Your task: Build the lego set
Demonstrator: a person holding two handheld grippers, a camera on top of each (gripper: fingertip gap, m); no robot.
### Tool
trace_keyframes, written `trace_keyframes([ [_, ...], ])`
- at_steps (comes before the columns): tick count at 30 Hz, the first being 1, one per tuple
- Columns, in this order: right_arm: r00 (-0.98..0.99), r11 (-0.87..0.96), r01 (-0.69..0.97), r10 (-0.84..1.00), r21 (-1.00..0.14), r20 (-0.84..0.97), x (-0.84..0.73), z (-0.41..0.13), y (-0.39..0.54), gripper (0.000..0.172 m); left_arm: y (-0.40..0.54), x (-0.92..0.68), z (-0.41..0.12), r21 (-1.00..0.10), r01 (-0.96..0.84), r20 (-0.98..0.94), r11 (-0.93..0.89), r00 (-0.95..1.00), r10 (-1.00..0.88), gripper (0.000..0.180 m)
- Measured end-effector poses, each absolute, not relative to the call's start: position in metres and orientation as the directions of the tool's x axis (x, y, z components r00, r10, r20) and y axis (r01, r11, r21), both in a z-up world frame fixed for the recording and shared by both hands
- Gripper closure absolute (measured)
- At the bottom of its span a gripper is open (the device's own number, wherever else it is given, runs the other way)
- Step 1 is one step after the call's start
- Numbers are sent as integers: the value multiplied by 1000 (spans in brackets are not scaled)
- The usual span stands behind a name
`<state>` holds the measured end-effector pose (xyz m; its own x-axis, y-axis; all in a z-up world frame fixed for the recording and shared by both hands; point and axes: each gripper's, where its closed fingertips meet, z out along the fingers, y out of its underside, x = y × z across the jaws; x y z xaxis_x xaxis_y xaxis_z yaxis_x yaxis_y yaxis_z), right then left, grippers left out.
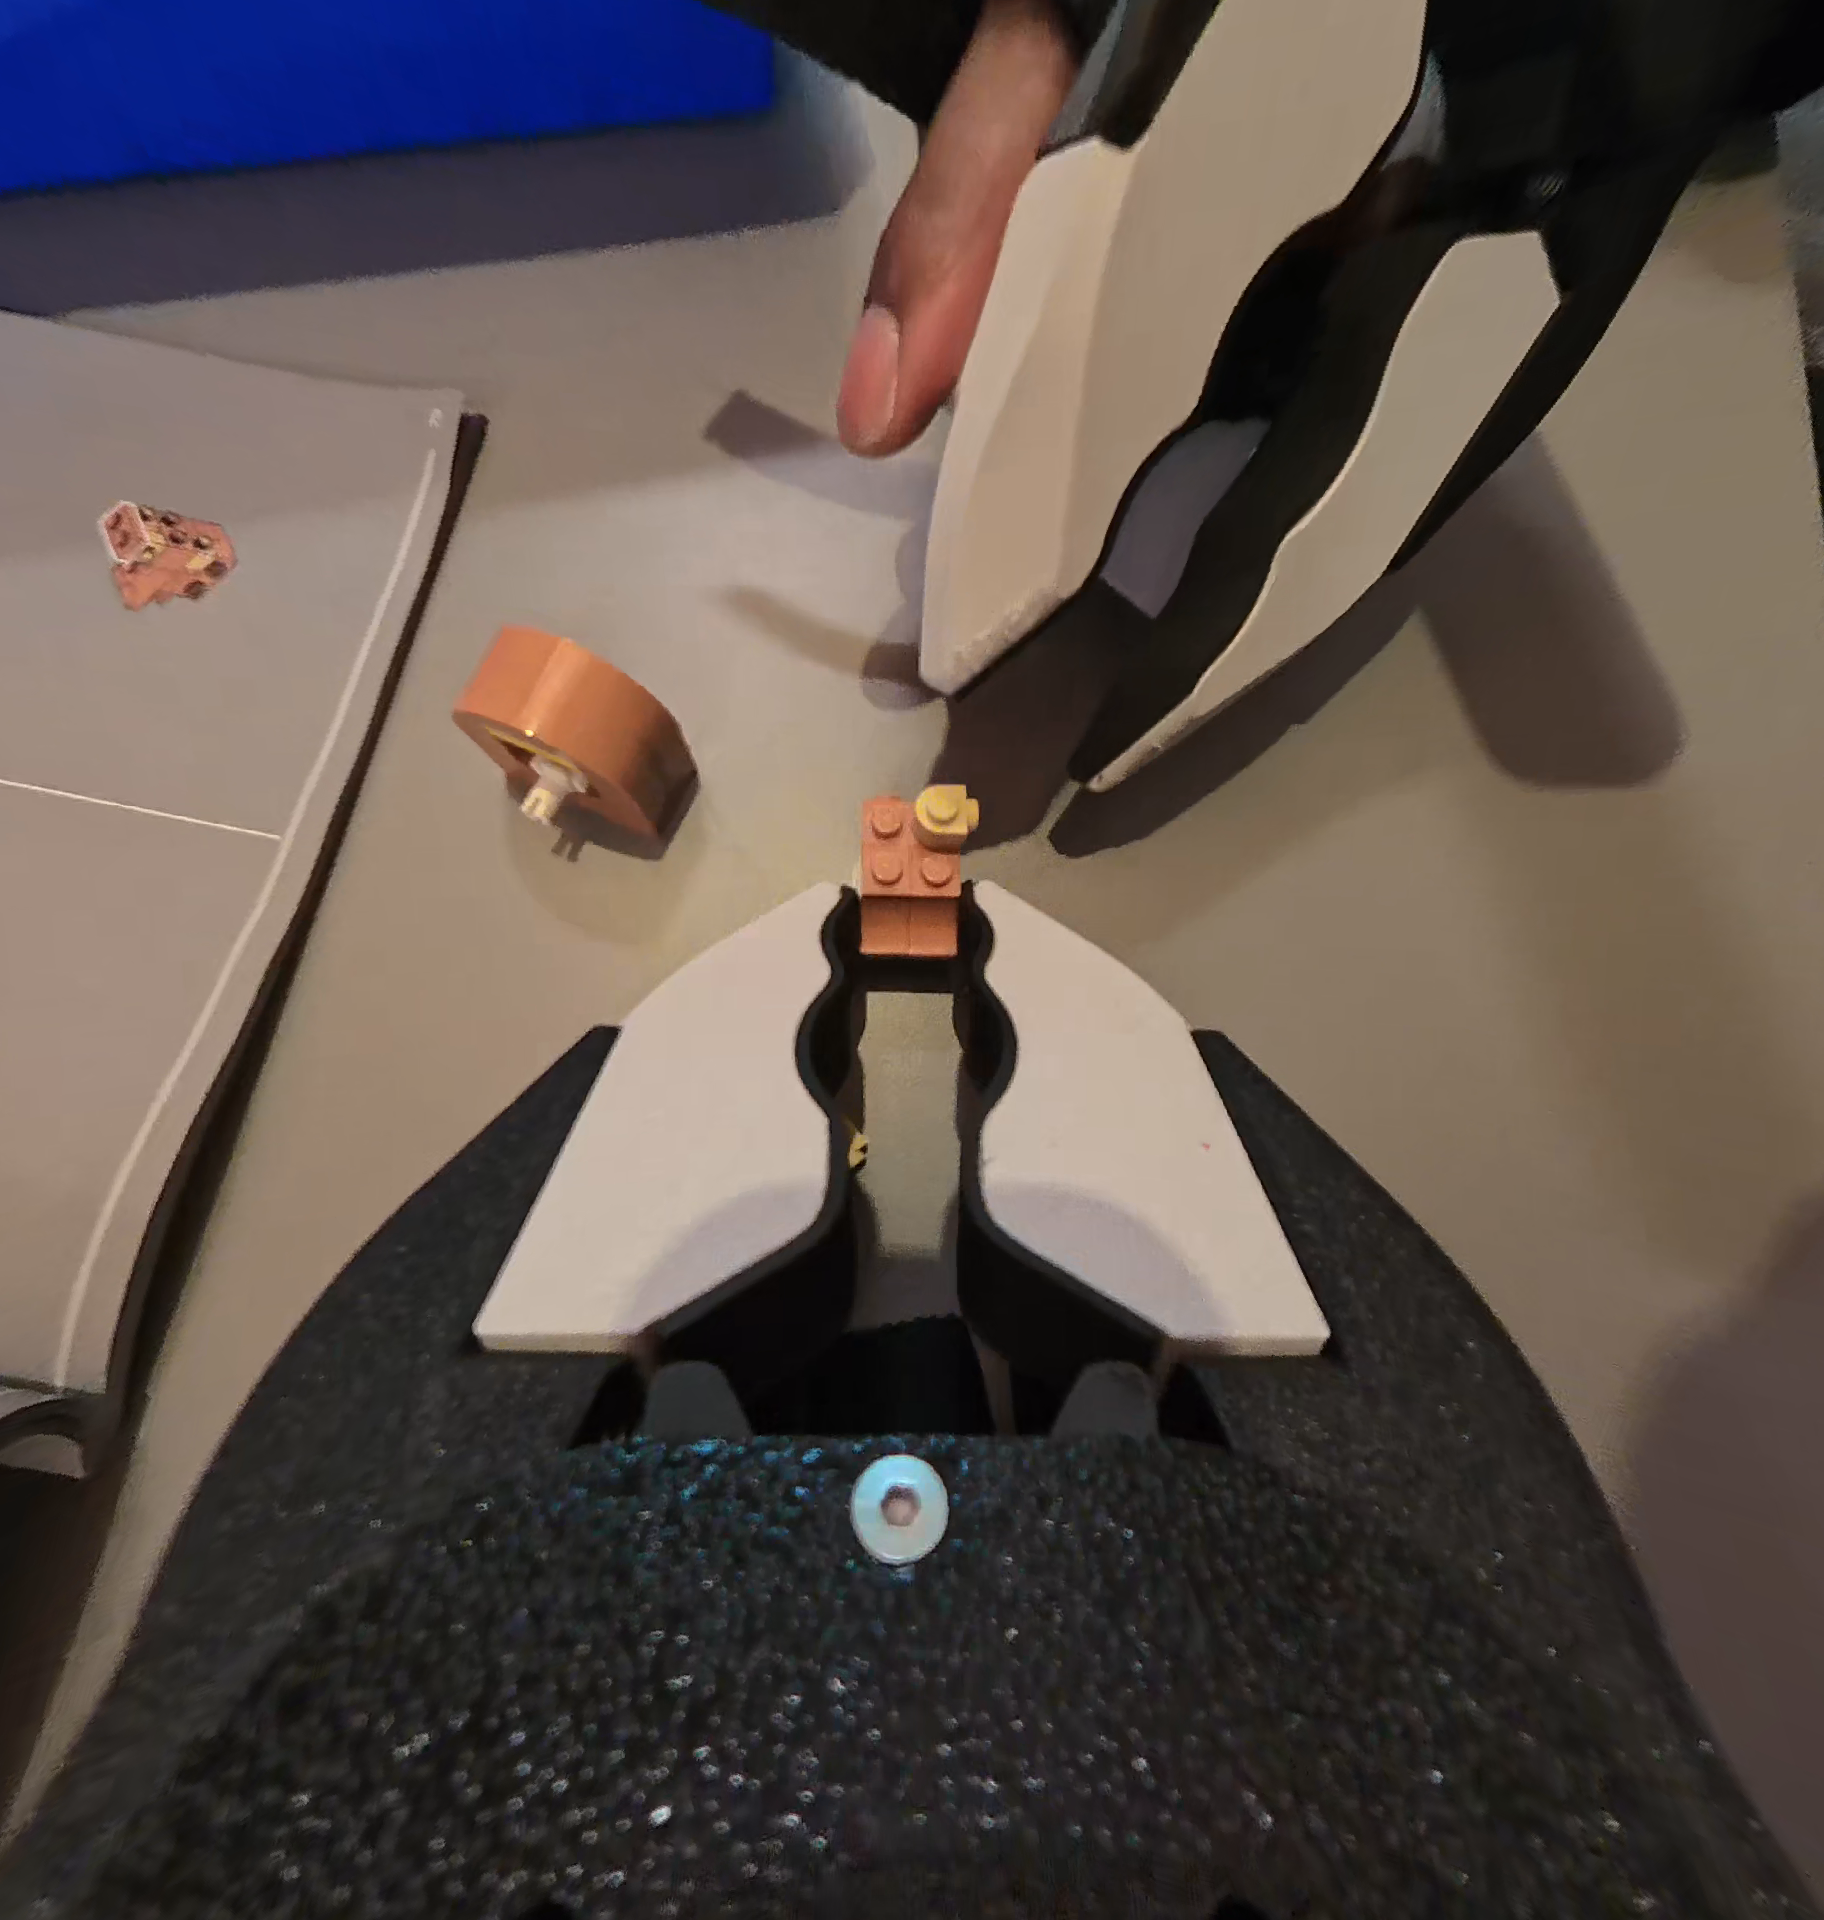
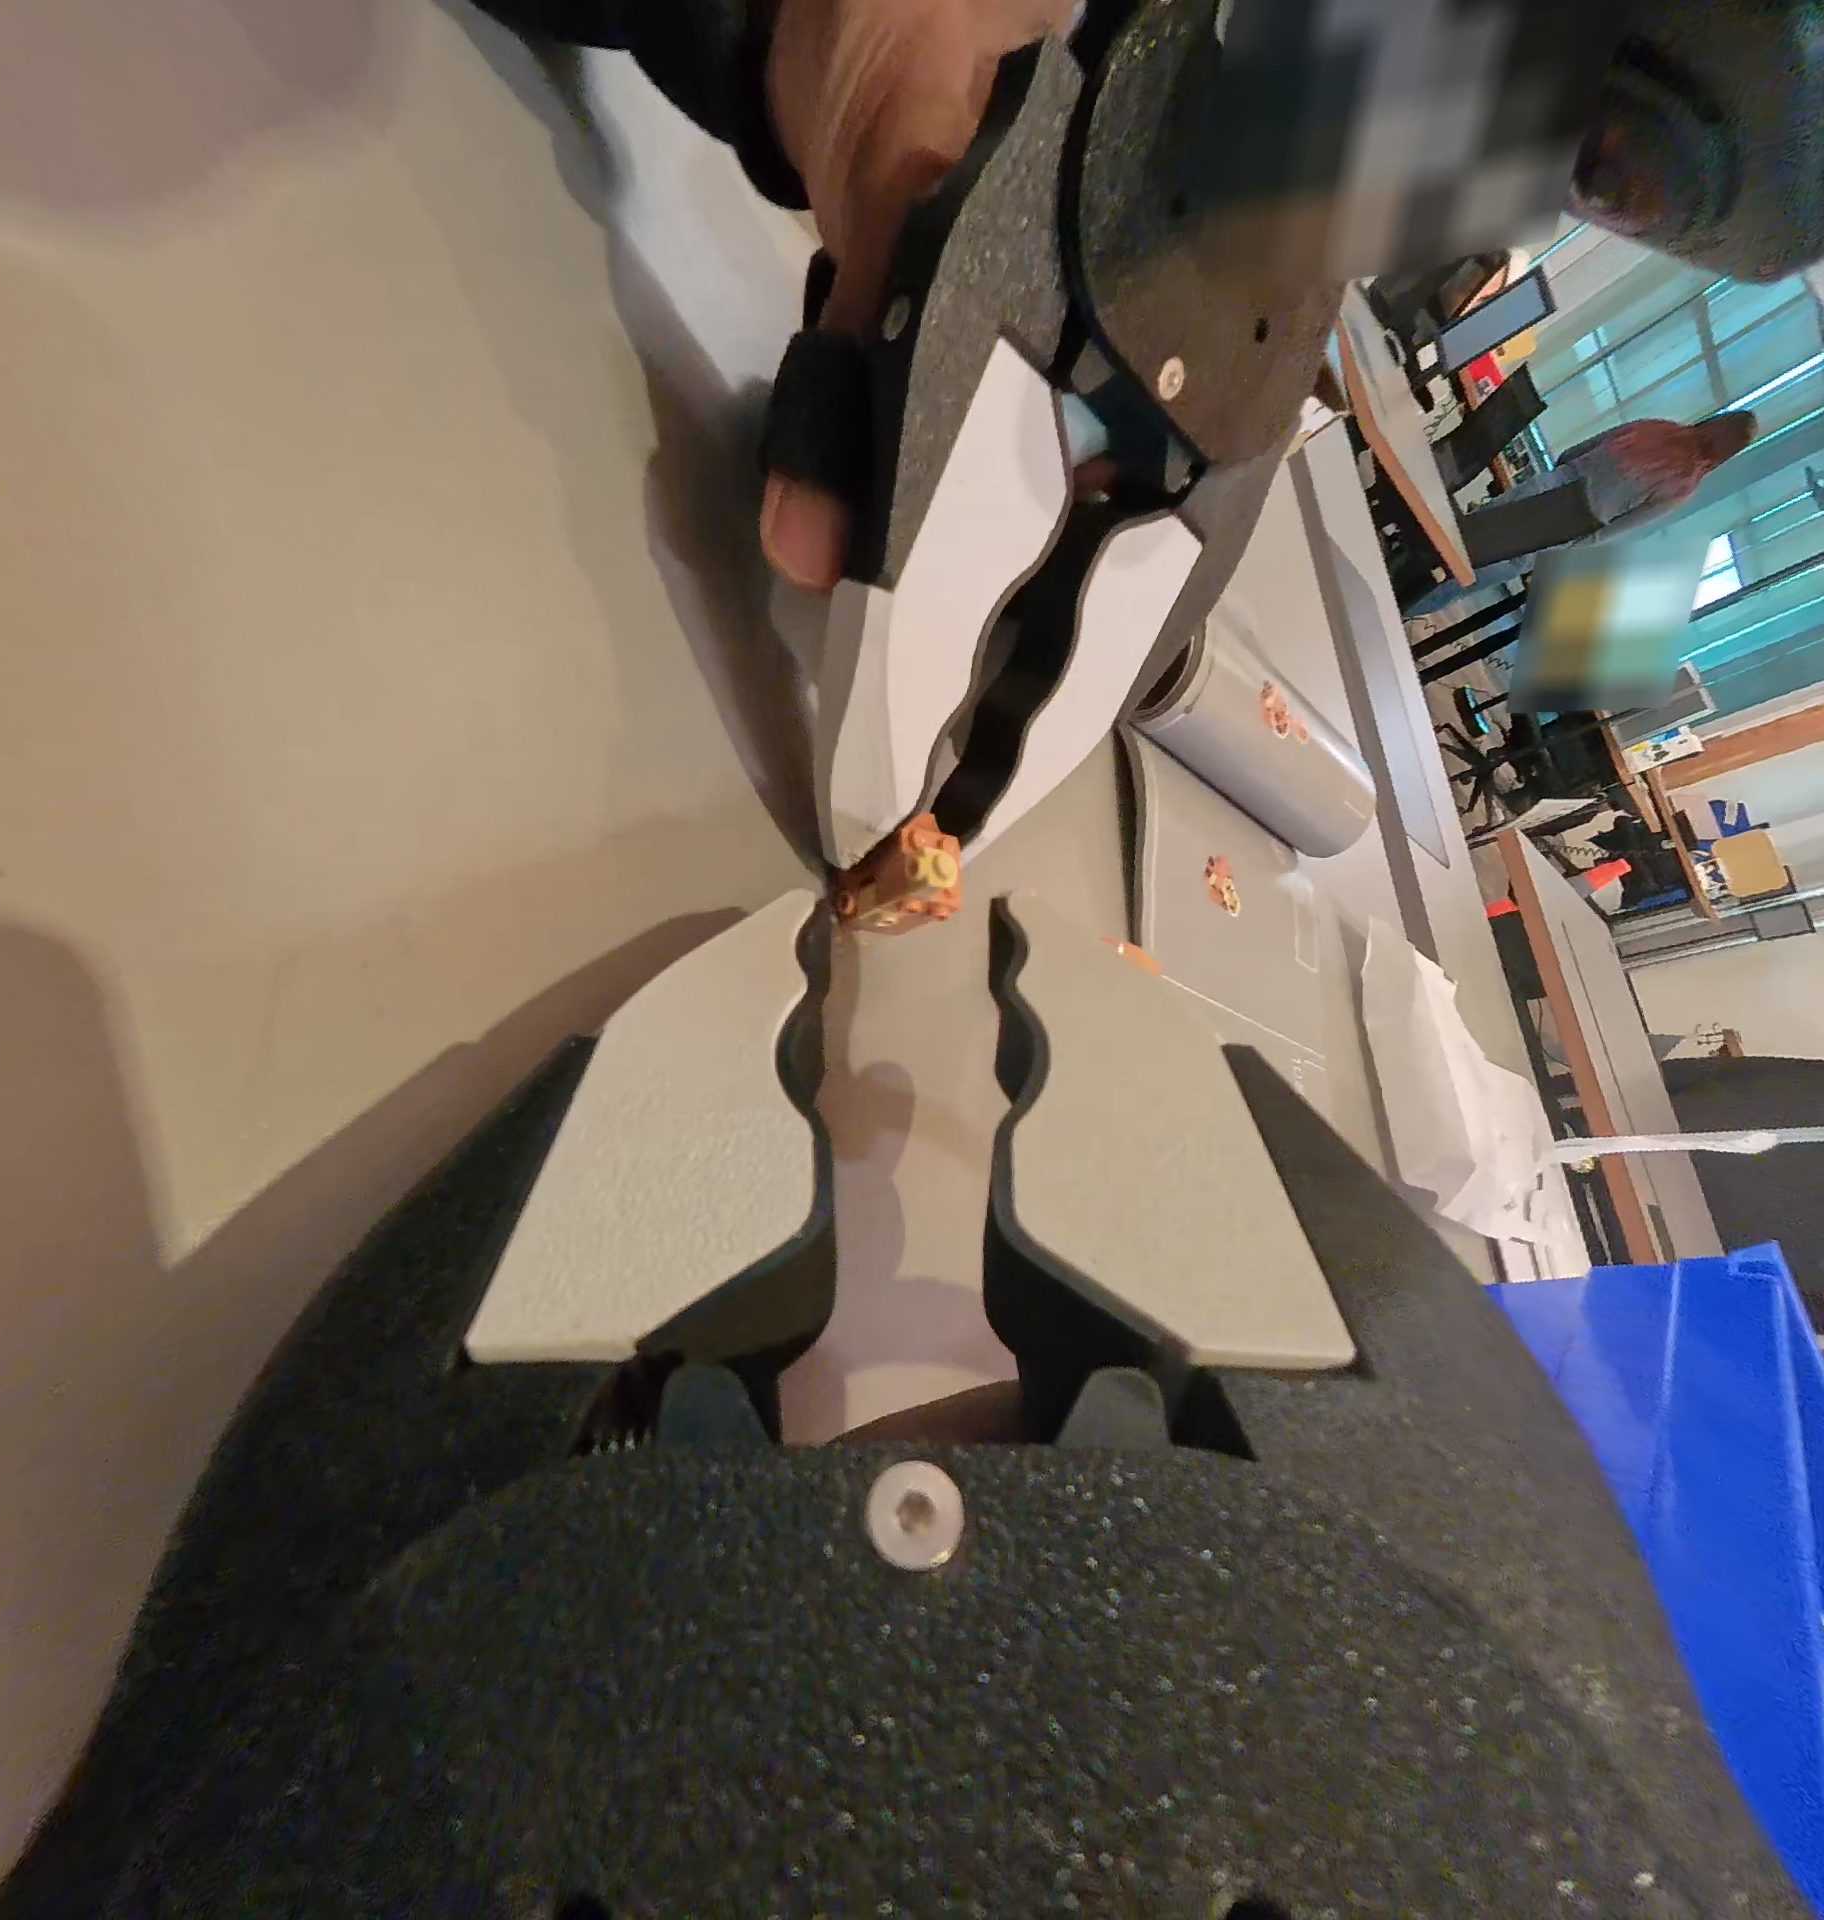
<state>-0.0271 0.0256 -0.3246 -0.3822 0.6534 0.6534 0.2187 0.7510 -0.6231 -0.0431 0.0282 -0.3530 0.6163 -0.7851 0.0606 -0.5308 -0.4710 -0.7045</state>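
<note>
My left gripper (image 1: pixel 908 920) is shut on a small brown brick block (image 1: pixel 906 888) with a tan round piece (image 1: pixel 944 816) on its far top corner, held just above the grey table (image 1: pixel 1407 987). The right wrist view shows the same left gripper (image 2: pixel 903 847) coming in from above with the block (image 2: pixel 913 883) at its tips. My right gripper (image 2: pixel 903 920) is open, and the block lies just ahead of its tips, close to its left finger (image 2: pixel 773 935), with the right finger well apart from it. In the left wrist view the right gripper (image 1: pixel 1022 727) hovers just beyond the block.
A brown round piece with a white pin (image 1: pixel 575 738) lies on the table to the left. An open booklet (image 1: pixel 160 727) lies farther left and shows in the right wrist view (image 2: pixel 1230 883). A blue box (image 2: pixel 1718 1507) and crumpled white paper (image 2: pixel 1448 1122) are nearby. A person's finger (image 1: pixel 918 312) rests on the right gripper. Only a small space, under 4 cm, lies between the two pairs of fingers.
</note>
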Motion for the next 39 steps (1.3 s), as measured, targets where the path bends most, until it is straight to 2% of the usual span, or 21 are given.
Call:
trace_keyframes([
  [11, -386, 733, 259, 676, -630, 628, -27, -330, 32, 143, 19, -63, -337, -696, -557, 45, -453, 595, -802, 143],
  [16, -380, 725, 265, 685, -636, 622, -27, -330, 34, 145, 9, -96, -335, -629, -638, -37, -444, 595, -803, 148],
  [22, -382, 730, 267, 680, -629, 626, -26, -330, 35, 145, 9, -93, -356, -574, -674, -35, -465, 587, -809, 154],
  [39, -386, 737, 267, 672, -621, 632, -23, -330, 34, 145, -3, -75, -351, -616, -642, 69, -457, 534, -843, 164],
])
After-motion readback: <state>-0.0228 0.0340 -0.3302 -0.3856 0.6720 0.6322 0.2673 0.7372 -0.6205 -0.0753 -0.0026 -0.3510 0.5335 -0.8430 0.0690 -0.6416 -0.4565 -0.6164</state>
